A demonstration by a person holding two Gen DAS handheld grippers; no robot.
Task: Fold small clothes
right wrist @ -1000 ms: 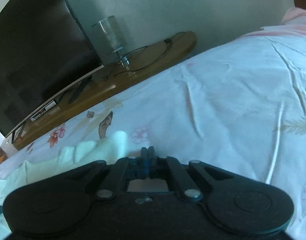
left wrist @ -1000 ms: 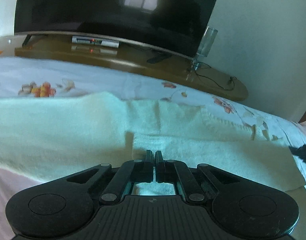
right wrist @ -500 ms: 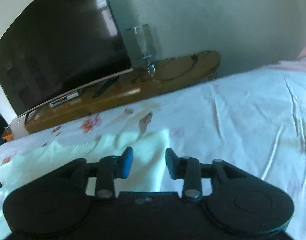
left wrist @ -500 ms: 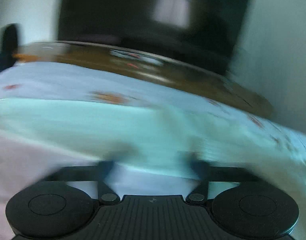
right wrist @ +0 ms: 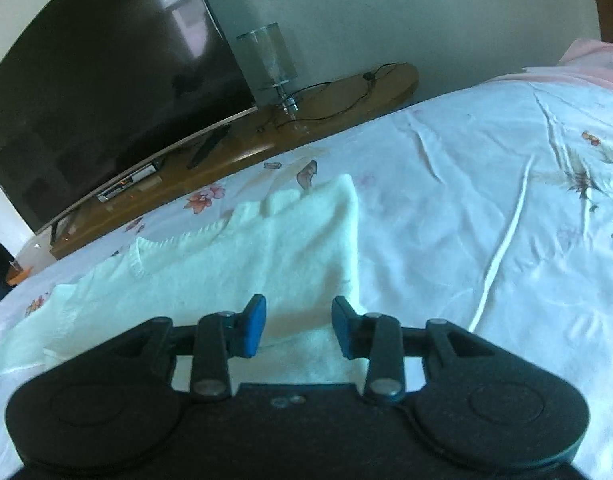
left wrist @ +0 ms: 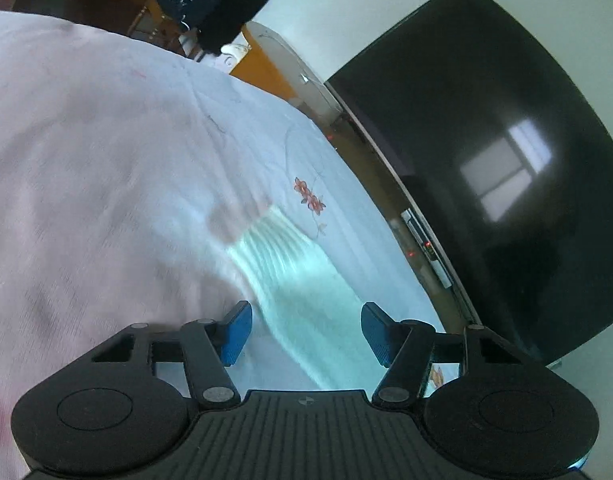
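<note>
**Cream knit on the bed, both grippers spread**

Cream-white, softly knitted, the small folded sweater [right wrist: 242, 264] lies on the white floral bedsheet [right wrist: 466, 220]. Its near edge is cut off behind the right gripper [right wrist: 298, 326], whose blue-padded fingers [right wrist: 255, 326] stand apart with nothing between them, above the sweater's right end. The sweater's far left end runs out of that picture.

From the left wrist the scene is tilted and smeared by blur: only a pale ribbed strip of the sweater [left wrist: 302, 292] shows, running down between the parted fingers of the left gripper [left wrist: 304, 330], which hold nothing. Whether those pads touch the cloth cannot be told.

Only the left view shows the pale pink blanket [left wrist: 86, 200] beside the knit and a dark heap on a wooden chair [left wrist: 210, 4], too dim to identify. Only the right view shows the clear glass lamp [right wrist: 270, 60] and black cable on the curved wooden TV bench [right wrist: 346, 92]. The large dark television [right wrist: 106, 80] appears in both.
</note>
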